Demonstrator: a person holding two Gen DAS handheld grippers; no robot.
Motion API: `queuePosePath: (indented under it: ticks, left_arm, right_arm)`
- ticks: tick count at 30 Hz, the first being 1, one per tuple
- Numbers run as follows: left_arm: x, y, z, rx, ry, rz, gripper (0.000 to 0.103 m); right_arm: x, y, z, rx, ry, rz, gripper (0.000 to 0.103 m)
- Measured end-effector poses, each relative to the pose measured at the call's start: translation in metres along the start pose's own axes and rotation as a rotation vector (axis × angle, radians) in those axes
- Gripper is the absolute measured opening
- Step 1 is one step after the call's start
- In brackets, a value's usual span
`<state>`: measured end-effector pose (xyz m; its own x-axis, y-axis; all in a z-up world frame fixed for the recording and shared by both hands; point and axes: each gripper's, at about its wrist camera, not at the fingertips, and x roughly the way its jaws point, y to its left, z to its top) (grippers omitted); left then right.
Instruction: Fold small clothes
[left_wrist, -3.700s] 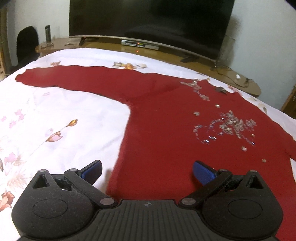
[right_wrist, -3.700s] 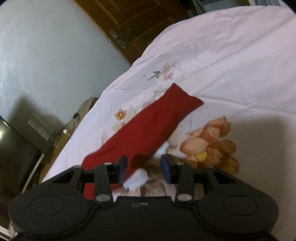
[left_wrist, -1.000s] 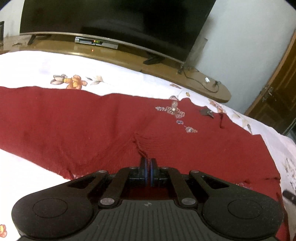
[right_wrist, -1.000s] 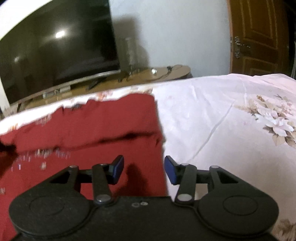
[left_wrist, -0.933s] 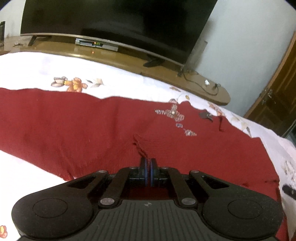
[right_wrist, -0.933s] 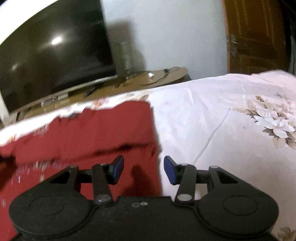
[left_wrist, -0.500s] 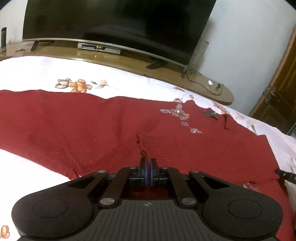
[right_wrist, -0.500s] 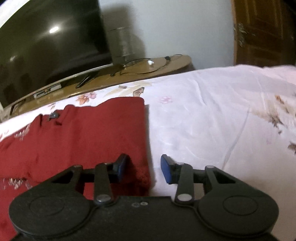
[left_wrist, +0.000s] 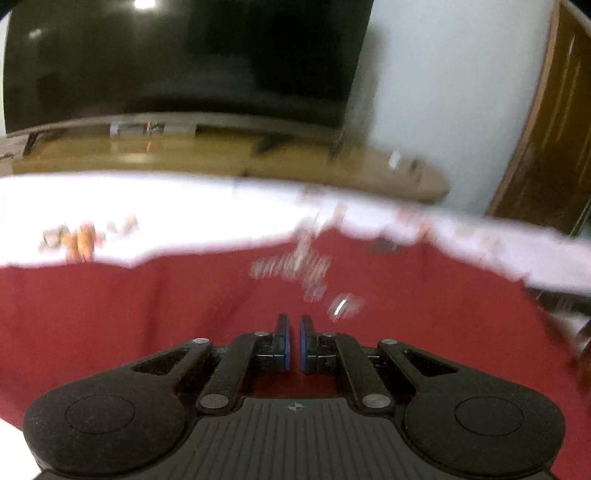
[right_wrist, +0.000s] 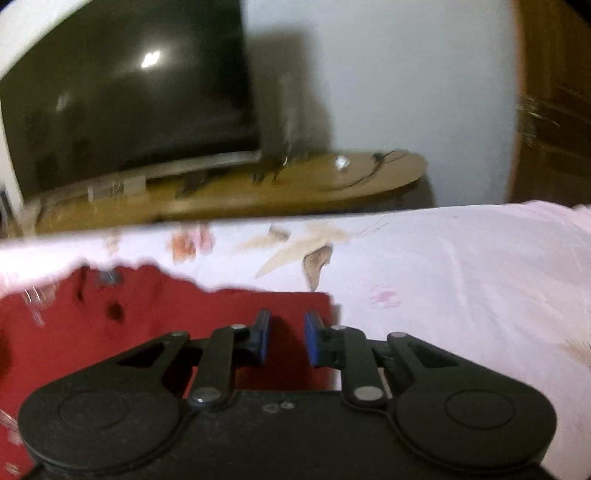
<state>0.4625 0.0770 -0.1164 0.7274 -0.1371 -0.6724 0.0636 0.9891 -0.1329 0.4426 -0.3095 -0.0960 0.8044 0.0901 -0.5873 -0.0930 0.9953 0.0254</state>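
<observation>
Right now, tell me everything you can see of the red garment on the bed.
The red garment is a knit-looking top with silvery bead trim on its chest, blurred here. It lies spread on the floral bedsheet. The left gripper is shut with red cloth in front and below; whether it pinches it is unclear. The right gripper straddles the garment's right edge, jaws just closing, a gap left.

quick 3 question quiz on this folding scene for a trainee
1. True or false: the left gripper has its jaws wide open.
2. What colour is the garment on the bed sheet?
3. The right gripper sits over which part of the garment: (a) its middle, (b) its corner edge, (c) off it entirely?

Key: 1. False, the jaws are shut on the garment. 2. Red. 3. (b); its jaws have just been closing, with red cloth between them.
</observation>
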Motion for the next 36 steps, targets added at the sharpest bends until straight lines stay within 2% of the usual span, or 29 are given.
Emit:
queuePosePath:
  ticks: [1, 2, 4, 6, 8, 10, 11, 13, 15, 17, 18, 19, 20, 21, 25, 27, 29, 31, 33, 36]
  left_arm:
    - [-0.001, 0.004, -0.006, 0.0, -0.033, -0.006, 0.003]
    - [-0.004, 0.007, -0.009, -0.02, -0.03, -0.006, 0.003]
    - [-0.01, 0.011, -0.011, -0.041, -0.03, 0.002, 0.003]
    - [-0.012, 0.01, -0.016, -0.027, -0.045, 0.004, 0.003]
    - [-0.01, 0.007, -0.018, -0.01, -0.055, 0.021, 0.003]
    - [-0.009, 0.002, -0.017, 0.022, -0.066, 0.044, 0.003]
    - [-0.008, -0.001, -0.017, 0.034, -0.07, 0.052, 0.003]
    - [-0.011, -0.001, -0.014, 0.03, -0.065, 0.053, 0.003]
    - [-0.024, 0.005, -0.015, -0.001, -0.062, 0.052, 0.003]
    - [-0.044, 0.018, -0.023, -0.04, -0.089, 0.057, 0.004]
    - [-0.057, 0.029, -0.029, -0.064, -0.103, 0.052, 0.021]
    - [-0.073, 0.043, -0.035, -0.098, -0.119, 0.059, 0.071]
    - [-0.085, 0.054, -0.041, -0.127, -0.146, 0.085, 0.093]
    - [-0.102, 0.067, -0.049, -0.152, -0.199, 0.123, 0.102]
    - [-0.15, 0.133, -0.066, -0.237, -0.217, 0.188, 0.102]
    - [-0.165, 0.176, -0.073, -0.347, -0.223, 0.202, 0.102]
    - [-0.175, 0.225, -0.081, -0.514, -0.237, 0.213, 0.1]
    - [-0.178, 0.276, -0.09, -0.712, -0.241, 0.211, 0.083]
    - [-0.177, 0.321, -0.101, -0.894, -0.261, 0.186, 0.076]
    - [-0.171, 0.365, -0.111, -1.048, -0.307, 0.133, 0.065]
  right_arm:
    - [0.009, 0.0, -0.002, -0.023, 0.031, -0.031, 0.013]
    - [0.011, -0.005, -0.003, -0.015, 0.009, -0.039, 0.012]
    - [0.01, -0.017, 0.001, 0.039, 0.024, -0.102, 0.019]
    - [-0.005, -0.029, -0.001, 0.113, -0.004, -0.047, 0.019]
    - [-0.023, -0.026, -0.009, 0.105, -0.052, -0.016, 0.021]
    - [-0.031, -0.017, -0.022, 0.061, -0.06, 0.023, 0.021]
    - [-0.025, -0.008, -0.031, -0.006, -0.012, 0.005, 0.022]
    - [-0.027, 0.0, -0.037, -0.058, -0.015, -0.035, 0.024]
    - [-0.04, -0.007, -0.03, 0.024, -0.021, -0.02, 0.023]
    - [-0.061, -0.011, -0.032, 0.056, -0.079, -0.032, 0.031]
    - [-0.071, -0.013, -0.037, 0.066, -0.089, -0.035, 0.031]
    - [-0.079, -0.014, -0.044, 0.074, -0.085, -0.036, 0.032]
    - [-0.089, -0.015, -0.053, 0.081, -0.076, -0.032, 0.033]
    - [-0.097, -0.016, -0.063, 0.083, -0.065, -0.03, 0.034]
    - [-0.131, -0.018, -0.102, 0.111, -0.002, -0.064, 0.036]
    - [-0.142, -0.02, -0.115, 0.16, 0.02, -0.087, 0.036]
    - [-0.155, -0.016, -0.125, 0.198, 0.021, -0.115, 0.036]
    - [-0.163, -0.011, -0.128, 0.227, 0.024, -0.129, 0.037]
    - [-0.168, -0.004, -0.126, 0.246, 0.024, -0.132, 0.037]
    - [-0.175, 0.006, -0.12, 0.249, 0.014, -0.146, 0.037]
